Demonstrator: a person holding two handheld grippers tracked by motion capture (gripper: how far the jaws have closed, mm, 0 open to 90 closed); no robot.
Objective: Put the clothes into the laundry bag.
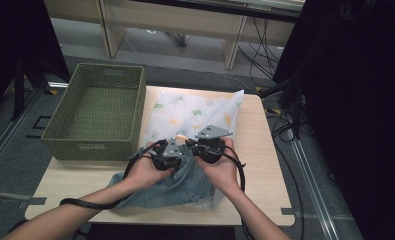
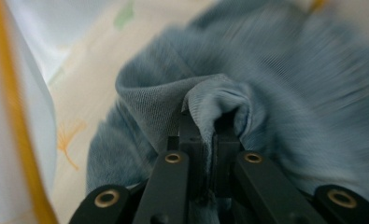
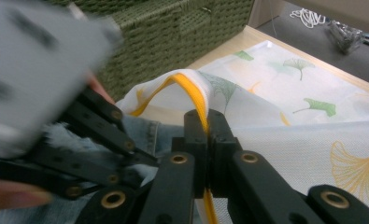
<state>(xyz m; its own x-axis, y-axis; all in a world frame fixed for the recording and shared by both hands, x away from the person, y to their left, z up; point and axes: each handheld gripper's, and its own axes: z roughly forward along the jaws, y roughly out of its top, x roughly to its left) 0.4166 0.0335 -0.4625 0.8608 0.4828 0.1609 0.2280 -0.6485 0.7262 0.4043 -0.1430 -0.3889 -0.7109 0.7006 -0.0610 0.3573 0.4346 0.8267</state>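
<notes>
A white mesh bag point(image 1: 195, 112) printed with ginkgo leaves lies on the table, and a blue denim garment point(image 1: 175, 187) is bunched at its near end. My left gripper point(image 1: 167, 156) is shut on a fold of the denim point(image 2: 266, 84), which pinches up between the jaws point(image 2: 205, 126). My right gripper point(image 1: 208, 146) is shut on the bag's yellow-trimmed edge point(image 3: 191, 88) and lifts it into a loop point(image 3: 205, 119). Both grippers sit close together at the bag's mouth. In the right gripper view, the left gripper point(image 3: 102, 130) is blurred just beside the denim point(image 3: 145, 130).
An empty green woven basket point(image 1: 90, 147) stands on the table's left side, touching the bag's edge. Bare wooden table point(image 1: 257, 165) shows to the right of the bag. Cables run along the floor to the right of the table.
</notes>
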